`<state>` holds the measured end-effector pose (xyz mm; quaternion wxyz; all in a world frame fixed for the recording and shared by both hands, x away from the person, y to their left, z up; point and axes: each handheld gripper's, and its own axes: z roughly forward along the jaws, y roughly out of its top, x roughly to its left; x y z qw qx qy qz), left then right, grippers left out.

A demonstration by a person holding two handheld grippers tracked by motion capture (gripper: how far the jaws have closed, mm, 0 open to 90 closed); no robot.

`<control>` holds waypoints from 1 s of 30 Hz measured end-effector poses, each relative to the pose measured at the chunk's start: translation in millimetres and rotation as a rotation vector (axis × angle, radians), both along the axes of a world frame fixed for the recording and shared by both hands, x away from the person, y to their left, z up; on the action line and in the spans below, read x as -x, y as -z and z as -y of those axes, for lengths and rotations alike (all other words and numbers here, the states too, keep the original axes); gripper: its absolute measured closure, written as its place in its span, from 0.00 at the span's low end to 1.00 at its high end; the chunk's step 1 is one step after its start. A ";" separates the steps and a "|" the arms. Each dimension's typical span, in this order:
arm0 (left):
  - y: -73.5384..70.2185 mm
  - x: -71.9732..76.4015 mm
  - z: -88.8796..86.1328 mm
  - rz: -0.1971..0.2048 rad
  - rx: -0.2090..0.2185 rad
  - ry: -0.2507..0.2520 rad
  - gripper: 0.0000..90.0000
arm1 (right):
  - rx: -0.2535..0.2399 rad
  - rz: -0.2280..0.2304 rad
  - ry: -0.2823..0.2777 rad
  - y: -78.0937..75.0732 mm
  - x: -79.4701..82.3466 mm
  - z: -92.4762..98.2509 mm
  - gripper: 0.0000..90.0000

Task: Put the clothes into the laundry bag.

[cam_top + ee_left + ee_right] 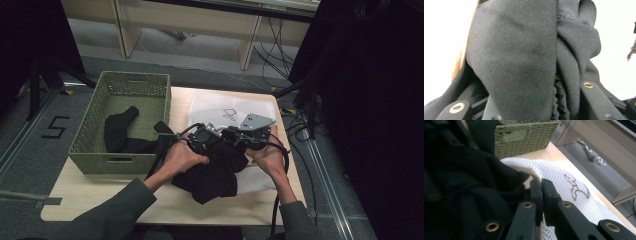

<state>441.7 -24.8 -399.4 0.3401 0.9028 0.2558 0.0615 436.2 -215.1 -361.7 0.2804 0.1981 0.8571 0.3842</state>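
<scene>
scene: a person at a light wood tabletop (90,200) with a hand-held gripper in each hand, both meeting over a bunched black zip hoodie (215,172)
where the hoodie is: front middle of the tabletop, lying partly on a white mesh garment (220,107) with a small brown print
left hand-held gripper (200,137): jaws apart with a thick fold of the black fleece between them, so it's holding the hoodie, probably to keep the bundle gathered
right hand-held gripper (541,195): jaws nearly together right at the hoodie's edge above the white mesh; can't tell if fabric is actually pinched
basket: green woven basket (92,125) just left of the bundle, another dark garment (117,132) already inside, so the hoodie likely goes there next
</scene>
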 end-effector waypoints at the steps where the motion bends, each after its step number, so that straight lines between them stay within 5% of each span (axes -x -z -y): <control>1: 2.9 -3.4 2.1 0.000 -0.012 -0.005 0.68 | -0.004 -0.003 0.010 0.4 0.7 -0.5 0.99; 5: 12.0 -13.6 9.8 0.009 -0.005 -0.081 0.67 | 0.004 -0.021 -0.005 1.9 0.5 -1.4 0.99; 7: 15.1 -20.4 10.7 0.003 -0.039 -0.072 0.66 | 0.009 -0.003 -0.011 3.2 -1.2 -0.4 0.99; 9: 22.1 -22.5 15.6 -0.004 -0.003 -0.121 0.65 | 0.011 -0.005 -0.010 3.7 -1.5 0.0 0.99; 13: 32.6 -28.3 18.9 -0.007 -0.040 -0.106 0.62 | 0.003 -0.033 0.009 8.8 -2.5 0.8 0.99; 17: 40.1 -29.6 21.1 -0.002 -0.011 -0.143 0.55 | 0.008 -0.043 0.006 13.6 -3.7 2.8 0.99; 18: 39.5 -31.2 19.0 -0.008 -0.046 -0.117 0.50 | 0.012 -0.045 0.011 14.9 -4.4 3.4 0.99; 19: 41.3 -30.3 20.5 -0.023 -0.004 -0.154 0.46 | 0.011 -0.050 0.017 15.8 -4.5 3.7 0.99; 26: 25.2 -22.9 12.5 -0.040 -0.011 -0.130 0.25 | 0.013 -0.053 0.010 19.6 -6.5 4.8 0.99; 30: 12.7 -19.1 6.9 -0.096 0.000 -0.144 0.20 | 0.013 -0.050 0.014 19.9 -6.3 4.9 0.99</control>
